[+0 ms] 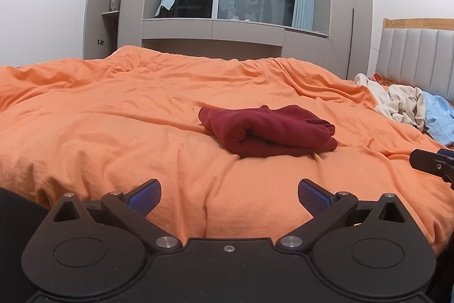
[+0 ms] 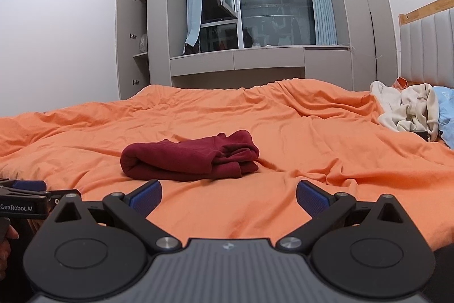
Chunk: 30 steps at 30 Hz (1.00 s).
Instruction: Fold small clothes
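A: Status of red garment [image 1: 266, 131]?
B: Folded into a compact bundle, lying near the middle of the bed [image 1: 113, 132] on the orange cover. Layers stacked, rounded fold edge toward the left gripper's side, looser ends toward the headboard side. Looks finished, judged from shape alone.

A: Left gripper [image 1: 229, 196]?
B: Jaws spread wide, nothing between them. Held back at the near edge of the bed, well apart from the bundle.

A: Right gripper [image 2: 228, 198]?
B: Same: jaws released, empty, low over the near edge, bundle ahead and to its left.

A: Remaining work?
B: Crumpled cream clothes [image 2: 408, 110] heaped at the headboard end, far right corner, with a light blue piece [image 2: 447, 115] just beside, partly cut off by the frame. Unfolded, untouched. Count of pieces in the heap not readable.

A: Progress estimate?
B: One item done, at least two left. Probably between items; next likely a reach toward the heap.
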Each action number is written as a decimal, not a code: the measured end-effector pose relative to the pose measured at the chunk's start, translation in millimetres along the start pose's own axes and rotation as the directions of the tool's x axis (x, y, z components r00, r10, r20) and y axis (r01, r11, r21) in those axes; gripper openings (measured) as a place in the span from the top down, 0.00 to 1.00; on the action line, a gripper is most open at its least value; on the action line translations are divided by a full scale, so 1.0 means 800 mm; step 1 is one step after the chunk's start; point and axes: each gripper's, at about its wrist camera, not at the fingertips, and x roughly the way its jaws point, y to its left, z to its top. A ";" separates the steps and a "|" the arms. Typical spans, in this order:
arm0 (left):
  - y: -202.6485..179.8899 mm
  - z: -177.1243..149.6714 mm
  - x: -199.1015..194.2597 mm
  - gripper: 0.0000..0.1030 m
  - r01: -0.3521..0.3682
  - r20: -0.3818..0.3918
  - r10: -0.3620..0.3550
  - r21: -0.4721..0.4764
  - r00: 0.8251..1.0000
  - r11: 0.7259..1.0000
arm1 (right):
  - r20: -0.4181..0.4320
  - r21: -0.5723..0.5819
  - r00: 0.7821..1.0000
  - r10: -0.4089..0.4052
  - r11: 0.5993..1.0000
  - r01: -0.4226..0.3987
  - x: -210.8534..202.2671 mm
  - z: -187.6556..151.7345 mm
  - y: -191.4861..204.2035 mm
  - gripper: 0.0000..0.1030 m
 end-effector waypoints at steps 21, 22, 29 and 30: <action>0.001 0.002 0.001 0.01 -0.005 0.004 0.005 -0.019 1.000 1.000 | -0.008 0.004 1.000 -0.003 1.000 0.003 0.001 -0.001 0.001 0.00; 0.001 0.002 0.001 0.01 -0.005 0.004 0.005 -0.018 1.000 1.000 | -0.008 0.004 1.000 -0.003 1.000 0.003 0.001 -0.002 0.001 0.00; 0.001 0.002 0.001 0.01 -0.005 0.004 0.005 -0.017 1.000 1.000 | -0.010 0.003 1.000 -0.004 1.000 0.004 0.002 -0.002 0.001 0.00; 0.001 0.002 0.001 0.01 -0.005 0.004 0.005 -0.017 1.000 1.000 | -0.010 0.003 1.000 -0.004 1.000 0.004 0.002 -0.002 0.001 0.00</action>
